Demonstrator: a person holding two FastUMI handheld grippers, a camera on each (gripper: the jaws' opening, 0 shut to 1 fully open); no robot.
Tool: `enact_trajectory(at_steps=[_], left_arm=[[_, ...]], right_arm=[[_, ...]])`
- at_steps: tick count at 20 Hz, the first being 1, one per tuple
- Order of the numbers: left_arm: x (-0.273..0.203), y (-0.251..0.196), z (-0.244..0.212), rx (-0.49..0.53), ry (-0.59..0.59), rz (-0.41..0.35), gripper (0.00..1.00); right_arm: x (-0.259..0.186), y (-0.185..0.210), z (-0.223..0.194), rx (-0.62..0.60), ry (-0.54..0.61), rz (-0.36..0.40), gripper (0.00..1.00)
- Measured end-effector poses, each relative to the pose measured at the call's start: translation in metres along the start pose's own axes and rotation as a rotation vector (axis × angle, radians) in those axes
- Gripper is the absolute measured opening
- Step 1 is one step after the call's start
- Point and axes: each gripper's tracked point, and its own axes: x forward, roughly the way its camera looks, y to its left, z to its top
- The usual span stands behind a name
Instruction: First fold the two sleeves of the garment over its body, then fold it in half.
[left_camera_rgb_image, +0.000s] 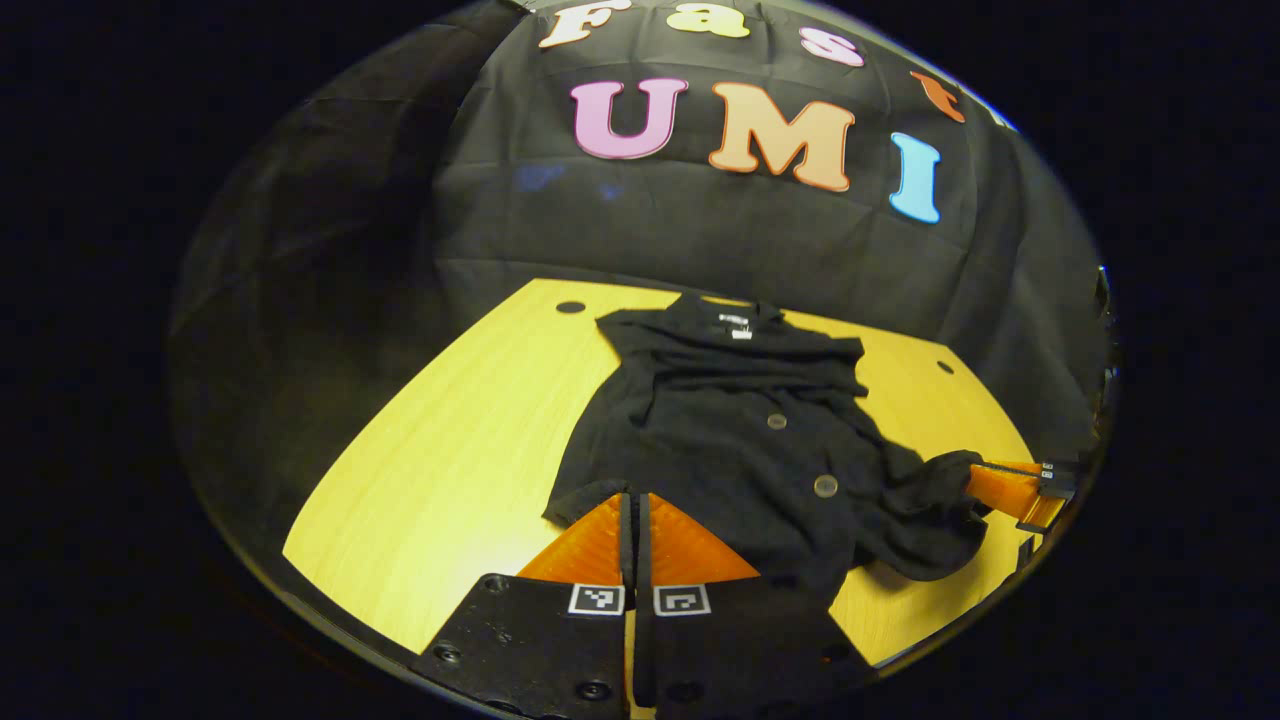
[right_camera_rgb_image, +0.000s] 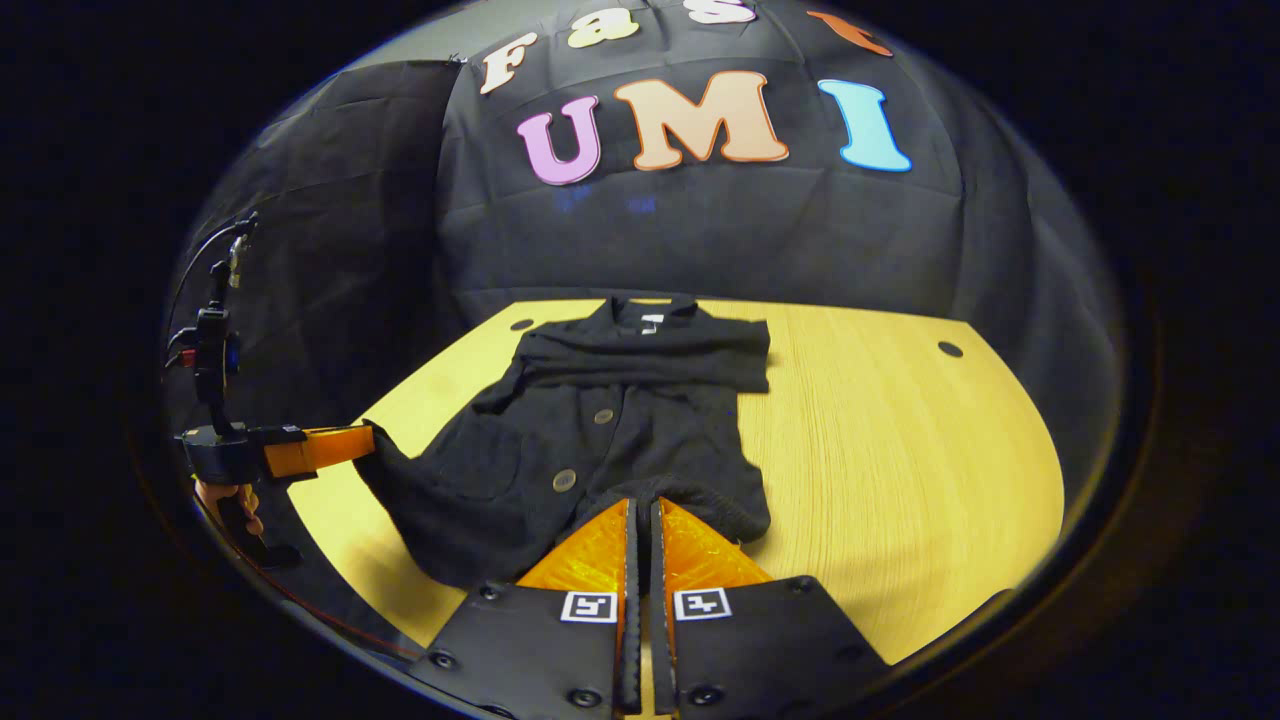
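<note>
Both grippers sit at the near hem of the garment (right_camera_rgb_image: 620, 430), which lies on the table (right_camera_rgb_image: 900, 450) with its collar at the far side. Left gripper (left_camera_rgb_image: 634, 520) and right gripper (right_camera_rgb_image: 641, 525) each have fingers drawn nearly together with hem cloth between them, seemingly pinched, though the contact is hard to see. Sleeves look already folded across the chest; folding in half remains, and appears to be just starting

Black buttoned garment (right_camera_rgb_image: 610, 430) flat on table, sleeves apparently folded across chest, hem corners lifted, bunched.
</note>
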Motion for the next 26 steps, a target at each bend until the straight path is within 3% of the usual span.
enact_trajectory(at_steps=[7,12,18,26], left_arm=[[0.043,-0.009,0.068,0.037,-0.057,-0.152,0.0],[0.074,-0.009,0.112,0.054,-0.102,-0.196,0.0],[0.117,-0.014,0.162,0.039,-0.142,-0.167,0.0],[0.186,0.002,0.222,0.014,-0.24,-0.05,0.0]], right_arm=[[0.028,0.016,0.068,0.013,-0.078,-0.106,0.07],[0.05,0.027,0.117,-0.012,-0.129,-0.134,0.06],[0.082,0.009,0.168,-0.034,-0.146,-0.127,0.06],[0.147,-0.049,0.232,-0.028,-0.171,-0.108,0.06]])
